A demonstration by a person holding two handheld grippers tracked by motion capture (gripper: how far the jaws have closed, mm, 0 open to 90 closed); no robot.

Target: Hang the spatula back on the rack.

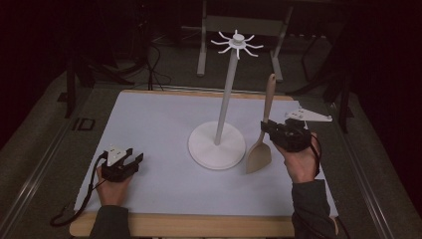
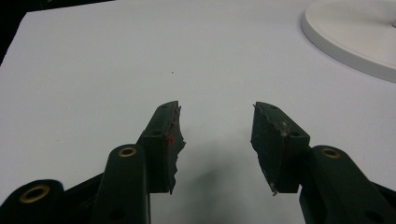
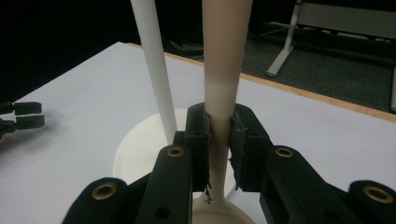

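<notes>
A beige spatula (image 1: 263, 130) stands almost upright, blade down near the table, just right of the white rack's base. My right gripper (image 1: 266, 127) is shut on its handle; in the right gripper view both pads press the spatula's handle (image 3: 223, 70) from either side. The white rack (image 1: 226, 94) has a round base (image 1: 217, 147), a tall pole (image 3: 154, 70) and a ring of hooks (image 1: 237, 43) on top. My left gripper (image 1: 134, 160) rests low on the white sheet at the front left, open, with nothing between its fingertips (image 2: 167, 128).
A white sheet (image 1: 159, 124) covers the wooden table. The rack's base edge (image 2: 355, 37) lies ahead and right of the left gripper. Metal frame legs (image 1: 201, 45) stand on the dark floor beyond the table. A cable (image 1: 74, 211) trails off the front left edge.
</notes>
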